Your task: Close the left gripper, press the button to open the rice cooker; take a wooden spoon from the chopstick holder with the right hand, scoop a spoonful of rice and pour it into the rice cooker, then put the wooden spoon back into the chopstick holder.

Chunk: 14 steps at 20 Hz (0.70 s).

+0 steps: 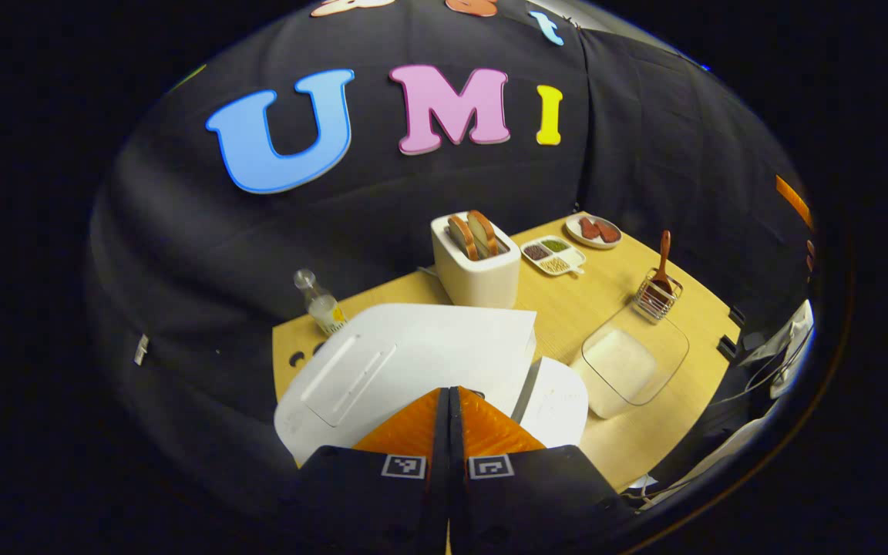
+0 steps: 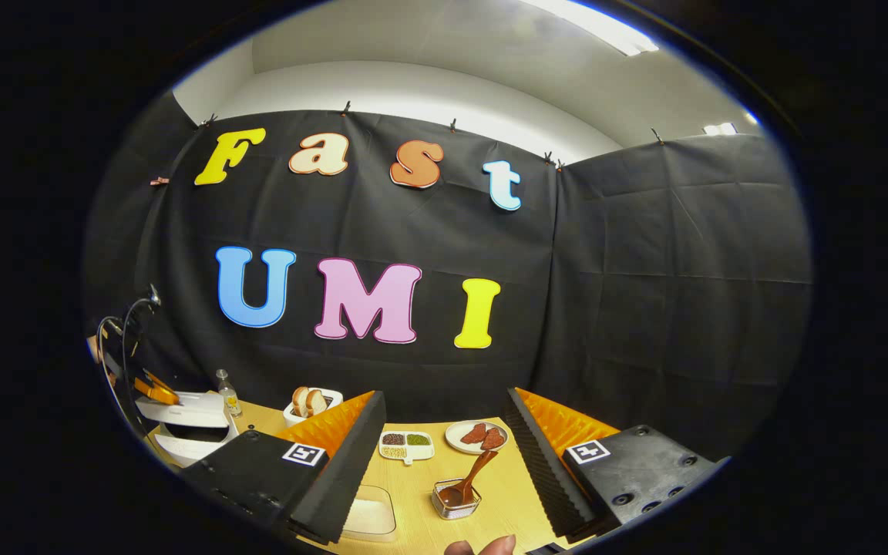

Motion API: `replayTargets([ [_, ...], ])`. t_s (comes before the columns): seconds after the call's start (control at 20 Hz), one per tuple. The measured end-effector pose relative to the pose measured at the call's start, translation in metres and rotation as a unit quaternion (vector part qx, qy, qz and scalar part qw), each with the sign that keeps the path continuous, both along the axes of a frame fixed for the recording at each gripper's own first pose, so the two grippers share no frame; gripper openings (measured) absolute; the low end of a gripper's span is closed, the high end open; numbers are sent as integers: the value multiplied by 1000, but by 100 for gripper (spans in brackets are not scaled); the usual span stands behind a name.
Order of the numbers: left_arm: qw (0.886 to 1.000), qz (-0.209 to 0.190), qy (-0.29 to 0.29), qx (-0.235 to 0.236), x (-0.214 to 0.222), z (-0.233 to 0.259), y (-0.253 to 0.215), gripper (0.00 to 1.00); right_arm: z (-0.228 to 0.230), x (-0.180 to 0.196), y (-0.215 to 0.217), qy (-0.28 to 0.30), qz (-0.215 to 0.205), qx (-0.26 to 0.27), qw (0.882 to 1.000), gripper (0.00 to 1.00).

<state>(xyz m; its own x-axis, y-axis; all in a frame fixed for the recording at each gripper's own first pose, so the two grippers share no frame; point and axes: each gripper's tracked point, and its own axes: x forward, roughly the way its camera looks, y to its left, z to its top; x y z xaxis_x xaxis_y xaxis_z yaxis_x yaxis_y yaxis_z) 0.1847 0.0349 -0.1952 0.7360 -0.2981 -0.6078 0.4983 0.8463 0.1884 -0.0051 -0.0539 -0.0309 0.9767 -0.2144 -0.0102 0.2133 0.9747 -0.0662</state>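
1. Cooker (image 1: pixel 413 370), lower centre of the left gripper view, lid raised; its pot is hidden behind the left gripper (image 1: pixel 449 401), jaws pressed together.
2. Spoon (image 2: pixel 469 484) stands in the holder (image 2: pixel 455 501), bottom centre, right gripper view.
3. Right gripper (image 2: pixel 444 455) spread wide, empty.
4. Rice fills the glass dish (image 1: pixel 629 366).

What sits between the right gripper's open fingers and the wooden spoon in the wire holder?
Nothing: in the right gripper view, bare light wooden tabletop runs from the right gripper to the wooden spoon in its wire chopstick holder.

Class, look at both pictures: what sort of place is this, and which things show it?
Probably a mock kitchen set up in a cloth-walled booth: a wooden table carries a rice cooker, a toaster holding bread and a wooden spoon in a wire holder.
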Motion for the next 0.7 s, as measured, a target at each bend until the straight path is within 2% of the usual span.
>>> replayTargets([
  [0.1, 995, 44, -91, 24, 19, 32, 22, 5, 6, 0, -3, -8, 3, -2, 1000, 97],
  [0.2, 981, 101, -162, 31, 24, 67, 43, 8, 13, 0, -5, -19, 10, 2, 1000, 97],
  [0.35, 964, 154, -217, -21, 8, 108, 46, 8, 32, -4, -17, -51, 9, -1, 999, 98],
  [0.45, 952, 165, -256, -45, -5, 130, 45, 10, 46, -8, -26, -77, 4, -19, 997, 97],
  [0.5, 947, 164, -273, -50, -17, 137, 43, 15, 52, -11, -30, -91, 1, -40, 995, 97],
  [0.55, 944, 163, -283, -56, -26, 142, 38, 27, 55, -14, -34, -101, -2, -60, 993, 97],
  [0.65, 937, 163, -298, -74, -45, 153, 26, 66, 52, -16, -34, -104, 10, -62, 993, 97],
  [0.7, 933, 170, -308, -76, -52, 158, 25, 72, 44, -13, -32, -95, 21, -41, 994, 97],
])
